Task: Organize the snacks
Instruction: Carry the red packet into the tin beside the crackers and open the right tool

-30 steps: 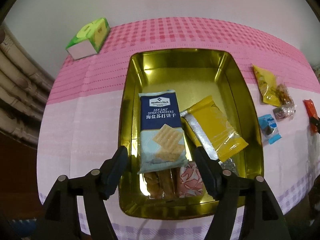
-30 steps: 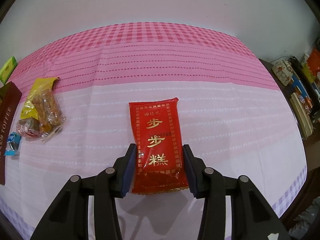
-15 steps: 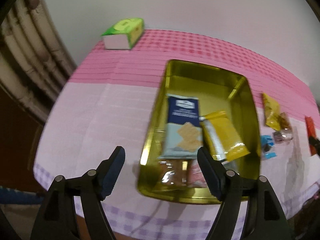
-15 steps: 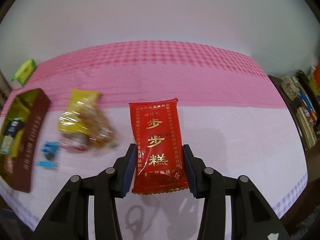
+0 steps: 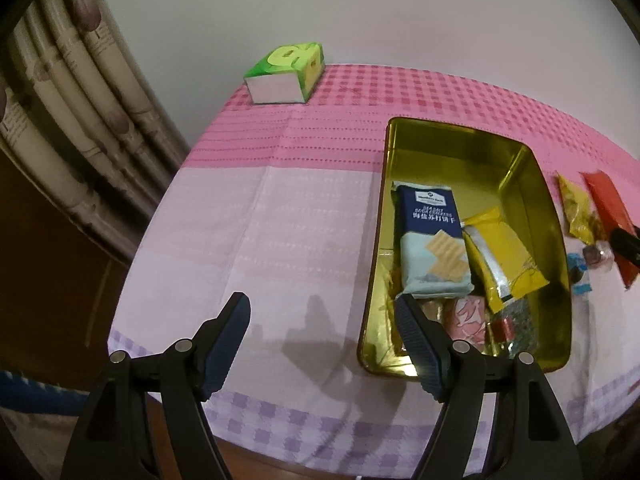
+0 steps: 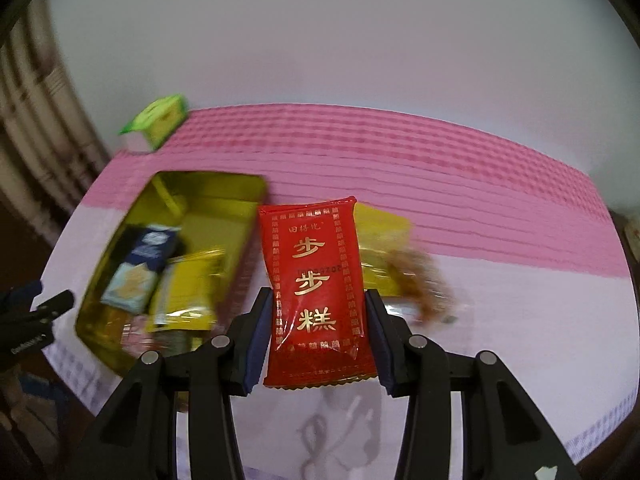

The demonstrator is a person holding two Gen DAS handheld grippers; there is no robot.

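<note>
- Left wrist view: the left gripper (image 5: 322,322) holds nothing, and its fingers (image 5: 230,330) stand wide apart above the desk (image 5: 280,220), which has a pink and white cloth on it.
- The right finger of this gripper is over the near left corner of the gold tin (image 5: 558,216). The tin lies on the desk and already holds a blue cracker pack (image 5: 430,240), a yellow packet (image 5: 502,256) and some smaller sweets at the near end.
- The far half of the tin is bare, so I judge there is room for one more flat packet.
- A green tissue box (image 5: 286,72) stands at the far corner of the desk, well apart from the tin.
- At the right edge of this view the red snack packet (image 5: 608,208) shows beyond the tin, beside a loose yellow bag (image 5: 576,208).
- Right wrist view: the right gripper (image 6: 318,338) has its fingers (image 6: 260,336) clamped on the lower half of the red snack packet (image 6: 316,292). The packet is lifted off the desk, upright between the fingers, to the right of the gold tin (image 6: 120,236).
- The packet looks light, and its film is glossy and soft, so I think it can slip or bend. The wrinkles near the bottom suggest the film gives under pressure.
- The content is probably a brittle cake, so a gentle grip on the two long edges, near the middle, seems the safest.
- The background here is blurred, and the small loose snacks behind the packet I cannot identify.
</note>
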